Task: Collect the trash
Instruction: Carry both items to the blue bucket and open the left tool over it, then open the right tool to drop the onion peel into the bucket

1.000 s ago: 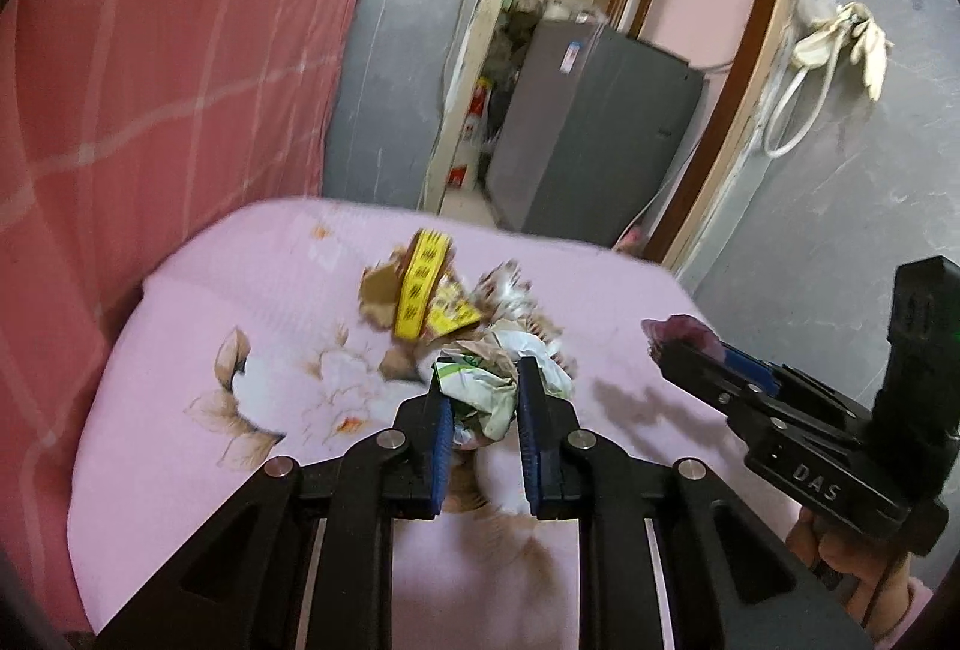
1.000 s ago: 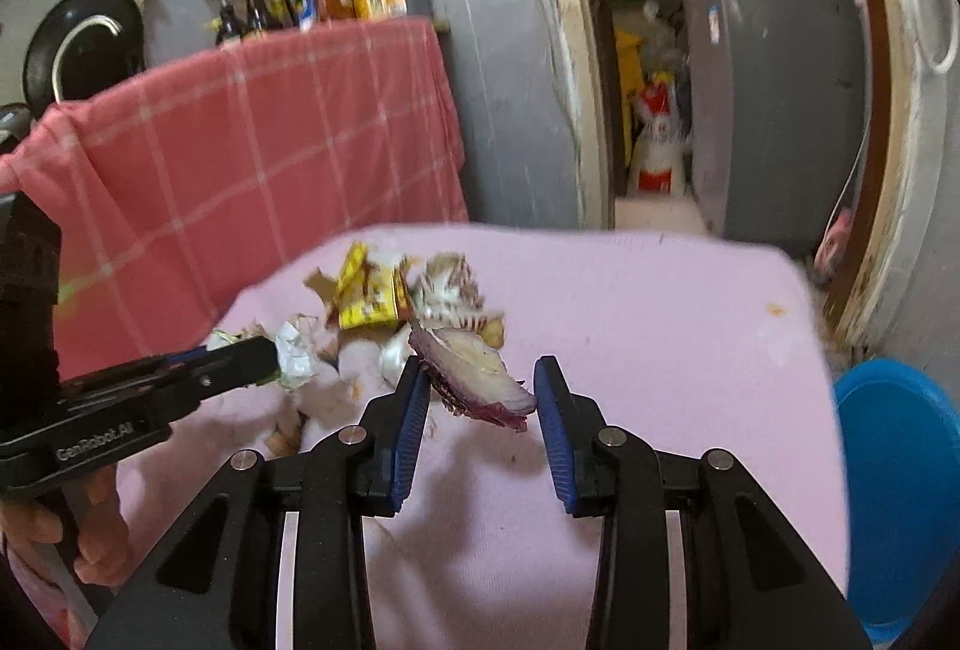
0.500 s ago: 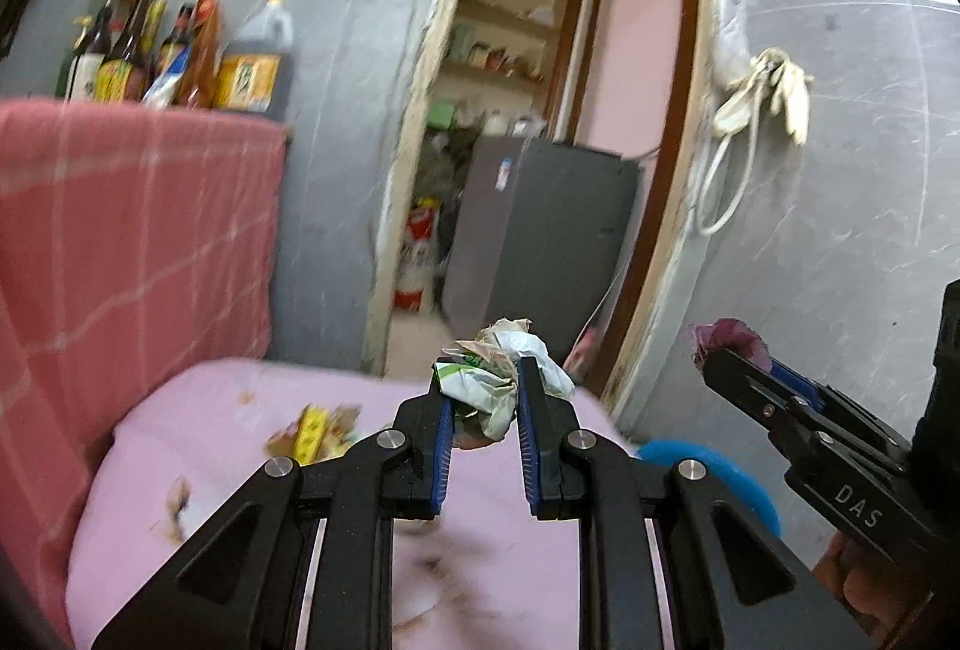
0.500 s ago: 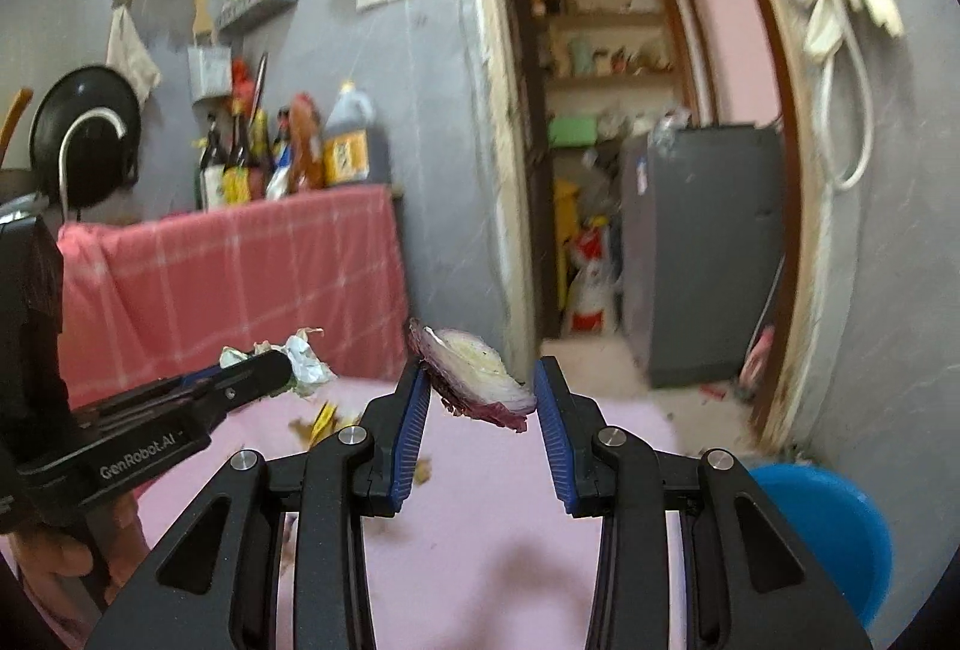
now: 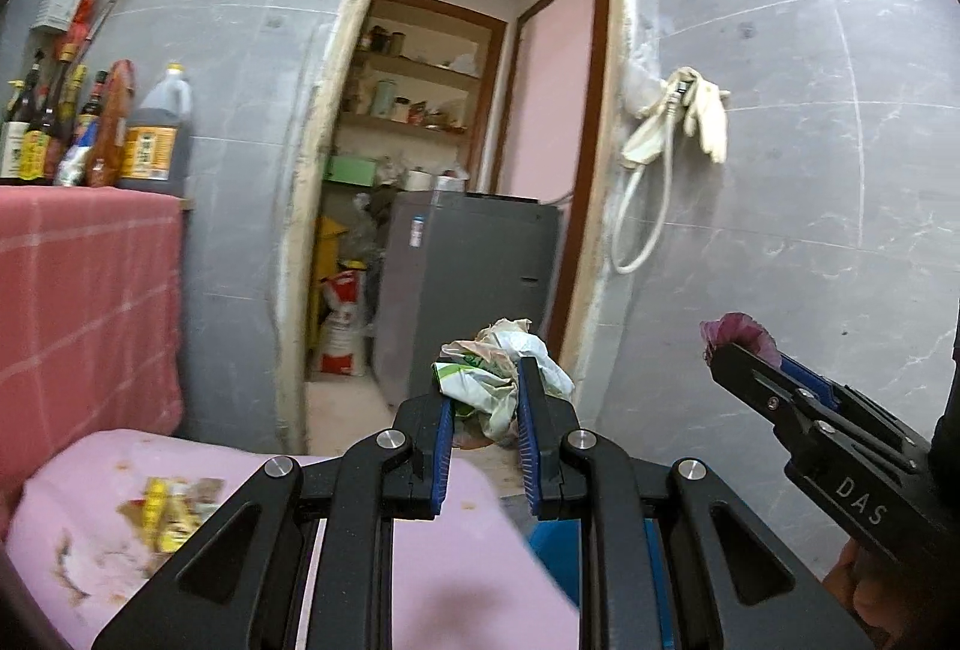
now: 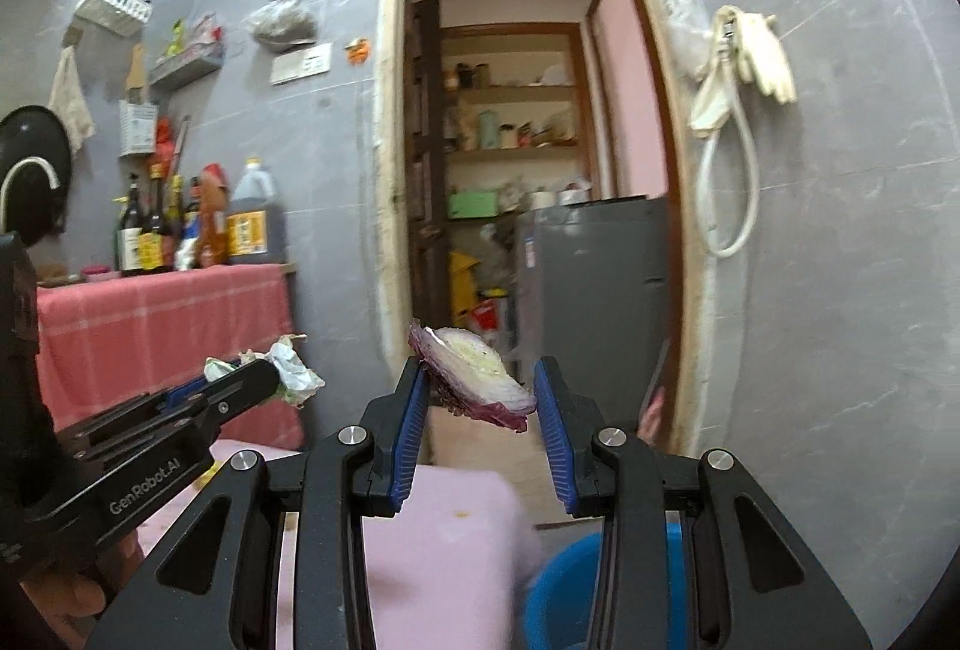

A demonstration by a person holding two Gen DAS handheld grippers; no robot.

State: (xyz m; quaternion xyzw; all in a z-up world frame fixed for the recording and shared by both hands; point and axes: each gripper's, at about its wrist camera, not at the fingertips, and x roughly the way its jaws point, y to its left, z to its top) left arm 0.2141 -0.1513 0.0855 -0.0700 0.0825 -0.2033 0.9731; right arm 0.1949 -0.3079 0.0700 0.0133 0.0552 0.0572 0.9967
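My left gripper (image 5: 483, 398) is shut on a crumpled white and green wrapper (image 5: 498, 371), held up in the air past the far edge of the pink table (image 5: 420, 578). It also shows at the left of the right wrist view (image 6: 264, 380). My right gripper (image 6: 480, 386) is shut on a slice of purple onion (image 6: 474, 371), also raised; it shows at the right of the left wrist view (image 5: 738, 344). A pile of yellow wrappers and scraps (image 5: 168, 506) lies on the table at lower left. A blue bin (image 6: 564, 590) sits on the floor below the right gripper.
A red checked cloth (image 5: 84, 302) covers a counter at the left, with bottles (image 5: 90, 128) on top. An open doorway with a grey fridge (image 5: 468, 284) lies ahead. Gloves and a hose (image 5: 678, 122) hang on the grey tiled wall at the right.
Both grippers have risen from the table with their loads and tilted upward. The trash pile has dropped to the lower left and the blue bin has come into view below.
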